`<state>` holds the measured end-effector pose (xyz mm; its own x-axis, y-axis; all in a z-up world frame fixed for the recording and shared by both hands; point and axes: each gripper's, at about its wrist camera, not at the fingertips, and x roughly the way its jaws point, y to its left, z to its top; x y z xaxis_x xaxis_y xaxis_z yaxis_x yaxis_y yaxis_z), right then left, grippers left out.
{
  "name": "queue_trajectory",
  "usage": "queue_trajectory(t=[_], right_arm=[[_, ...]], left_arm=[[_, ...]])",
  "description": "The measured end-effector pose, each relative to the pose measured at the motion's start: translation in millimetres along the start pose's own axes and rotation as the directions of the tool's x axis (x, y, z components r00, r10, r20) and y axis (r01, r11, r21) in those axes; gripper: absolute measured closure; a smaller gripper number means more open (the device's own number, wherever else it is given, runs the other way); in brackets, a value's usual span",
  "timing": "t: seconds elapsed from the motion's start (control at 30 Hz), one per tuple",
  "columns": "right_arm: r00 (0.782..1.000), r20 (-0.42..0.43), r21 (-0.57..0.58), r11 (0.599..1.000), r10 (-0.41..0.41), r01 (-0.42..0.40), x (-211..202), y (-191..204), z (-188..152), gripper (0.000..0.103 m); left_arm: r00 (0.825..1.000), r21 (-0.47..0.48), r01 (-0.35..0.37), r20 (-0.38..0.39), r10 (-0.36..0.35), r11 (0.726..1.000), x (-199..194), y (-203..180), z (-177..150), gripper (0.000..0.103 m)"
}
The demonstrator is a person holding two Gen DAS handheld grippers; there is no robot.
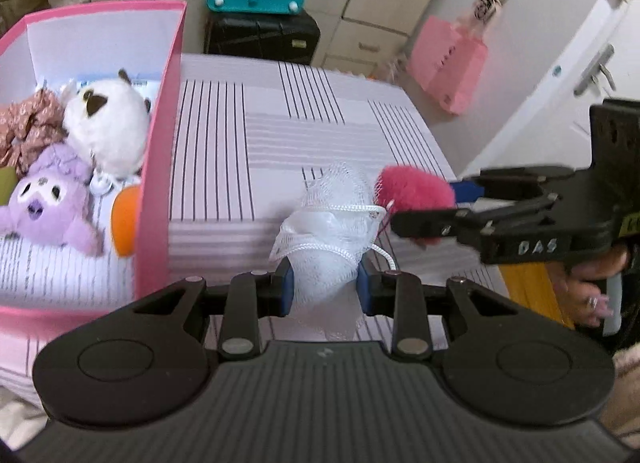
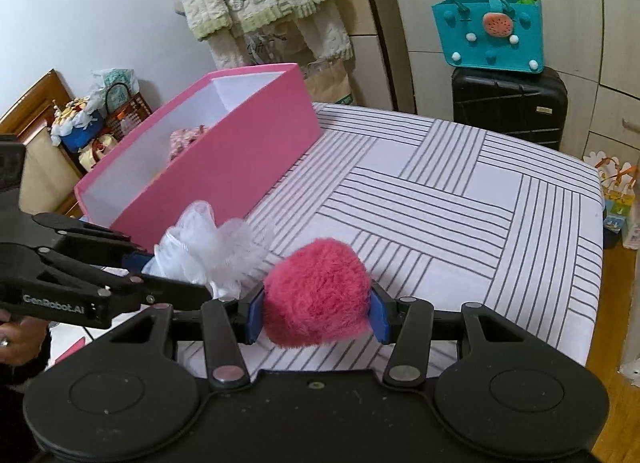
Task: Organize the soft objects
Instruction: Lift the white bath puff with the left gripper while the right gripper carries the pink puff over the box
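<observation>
Left jaws: I see the left gripper point(image 1: 325, 290) clenched on the white mesh pouf point(image 1: 334, 219), blue pads pressed into its lower end, above the striped bed cover point(image 2: 440, 199).
Right jaws: the right gripper point(image 2: 318, 317) grasps the pink fluffy ball point(image 2: 318, 291), just beside the pouf.
Pink box point(image 1: 160, 151): left of both, toys inside.
Cord: the pouf's white cord point(image 1: 344, 209) touches the right gripper's finger.
Risk: I judge the cord may snag if I part the hands.
Risk, drop: the squashy mesh could slip before clearing the box wall.

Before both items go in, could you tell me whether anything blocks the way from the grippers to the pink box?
Nothing visible does. The white mesh pouf in the left gripper and the pink fuzzy ball in the right gripper are beside the open pink box; toys inside leave room.
</observation>
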<state>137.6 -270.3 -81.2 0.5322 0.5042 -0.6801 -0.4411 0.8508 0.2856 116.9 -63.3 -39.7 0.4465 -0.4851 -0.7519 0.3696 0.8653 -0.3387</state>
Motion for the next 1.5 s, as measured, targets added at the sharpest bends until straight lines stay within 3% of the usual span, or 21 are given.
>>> queue_trajectory(t=[0.17, 0.63, 1.07, 1.33, 1.5], right_arm=[[1.000, 0.005, -0.019, 1.000, 0.014, -0.014, -15.4, 16.1, 1.5, 0.048], [0.995, -0.008, -0.140, 0.985, 0.102, -0.102, -40.6, 83.3, 17.1, 0.048], [0.995, 0.064, -0.272, 0.961, 0.077, -0.057, -28.3, 141.5, 58.5, 0.048], [0.992, 0.117, -0.315, 0.949, 0.039, 0.000, -6.8, 155.3, 84.4, 0.048], [0.991, 0.132, -0.324, 0.946, 0.035, 0.010, 9.8, 157.1, 98.2, 0.048]], left_arm=[[0.998, 0.029, 0.055, -0.039, -0.054, 0.998, -25.9, 6.8, -3.8, 0.074], [1.000, 0.168, -0.010, 0.026, 0.006, 0.986, -116.3, 24.0, 3.6, 0.074], [0.994, 0.122, -0.025, 0.107, 0.012, 0.992, -138.4, 75.3, 20.2, 0.073], [0.978, 0.084, -0.097, 0.193, 0.079, 0.992, -143.0, 109.9, 38.5, 0.073], [0.974, 0.057, -0.148, 0.183, 0.136, 0.987, -125.4, 132.6, 47.6, 0.073]])
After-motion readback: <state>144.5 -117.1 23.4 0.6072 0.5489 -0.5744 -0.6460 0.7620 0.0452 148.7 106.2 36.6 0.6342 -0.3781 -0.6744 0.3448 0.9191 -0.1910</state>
